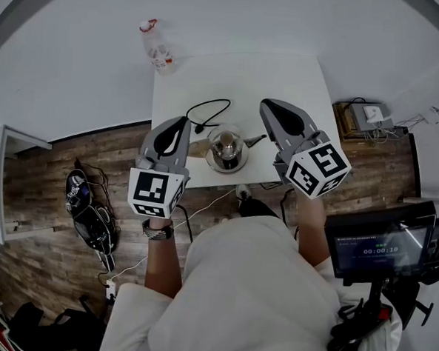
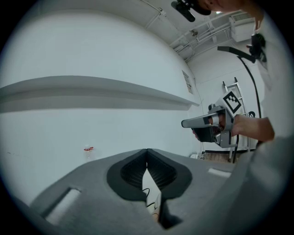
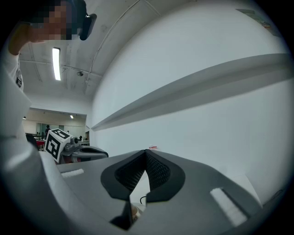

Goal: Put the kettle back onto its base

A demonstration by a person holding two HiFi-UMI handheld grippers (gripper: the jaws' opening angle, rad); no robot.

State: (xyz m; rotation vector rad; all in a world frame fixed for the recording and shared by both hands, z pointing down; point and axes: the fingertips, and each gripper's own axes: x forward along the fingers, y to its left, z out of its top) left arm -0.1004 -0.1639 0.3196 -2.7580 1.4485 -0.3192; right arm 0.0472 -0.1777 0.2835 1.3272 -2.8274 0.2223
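In the head view a small kettle (image 1: 227, 149) of glass and metal stands near the front edge of a white table (image 1: 285, 75), spout to the right. I cannot tell whether its base is under it. My left gripper (image 1: 181, 120) hovers just left of the kettle and my right gripper (image 1: 269, 104) just right of it, both apart from it. In the left gripper view the left gripper (image 2: 147, 150) has its jaws meeting with nothing between them. The right gripper (image 3: 146, 151) in its own view is shut the same way and holds nothing.
A black cord (image 1: 208, 111) loops on the table behind the kettle. A clear plastic bottle (image 1: 156, 52) stands at the table's far left corner. A screen on a stand (image 1: 382, 248) is at my right, a dark bag (image 1: 88, 207) on the wooden floor at my left.
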